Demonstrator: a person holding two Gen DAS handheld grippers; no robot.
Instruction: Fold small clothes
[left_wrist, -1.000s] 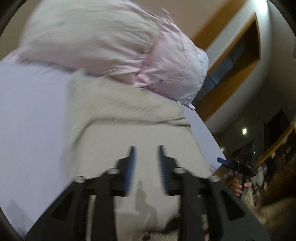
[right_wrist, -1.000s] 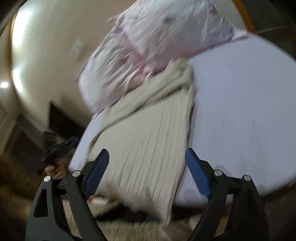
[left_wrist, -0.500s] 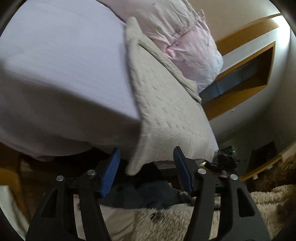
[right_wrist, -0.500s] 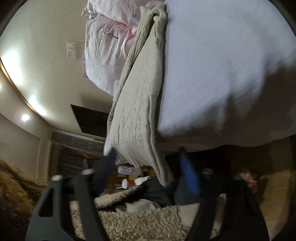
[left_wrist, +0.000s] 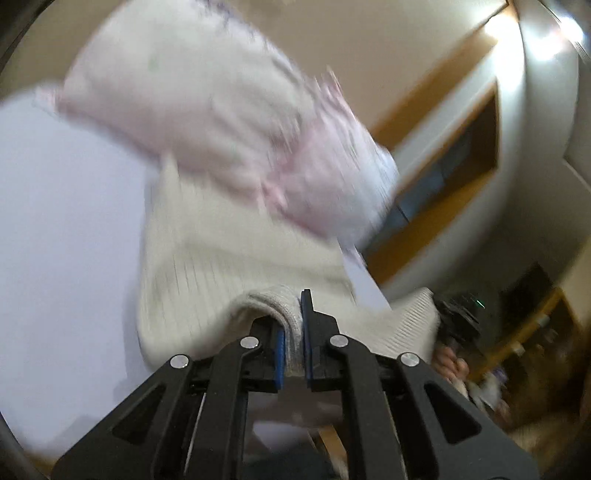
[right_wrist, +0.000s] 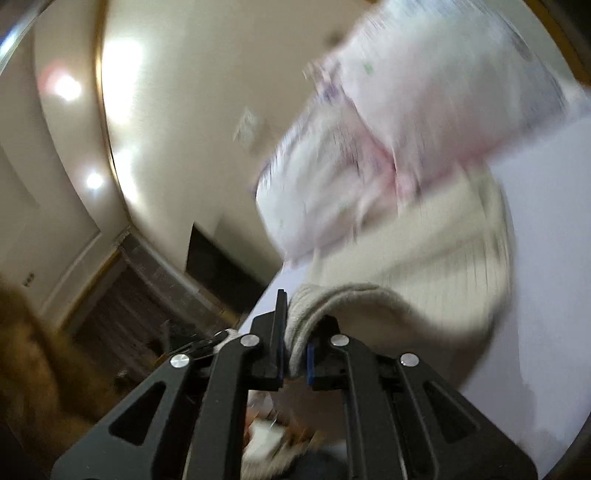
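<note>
Gripping the cream knit sweater (left_wrist: 221, 266) at its near edge, both grippers clenched on it.
We see it on the white bed (left_wrist: 66, 221), its far end against the pink pillows (left_wrist: 229, 122); left gripper (left_wrist: 293, 332), right gripper (right_wrist: 293, 332).

left tongs (left_wrist: 293, 332) | right tongs (right_wrist: 293, 332) | open before, now clamping sweater (left_wrist: 221, 266) hem

One cream knit garment (left_wrist: 207, 273) is lying on one pale bed sheet (left_wrist: 66, 221). Two pink pillows (left_wrist: 207, 107) are sitting just behind the garment. Two grippers, left gripper (left_wrist: 293, 332) and right gripper (right_wrist: 295, 332), are each pinching the garment's near edge.
</note>
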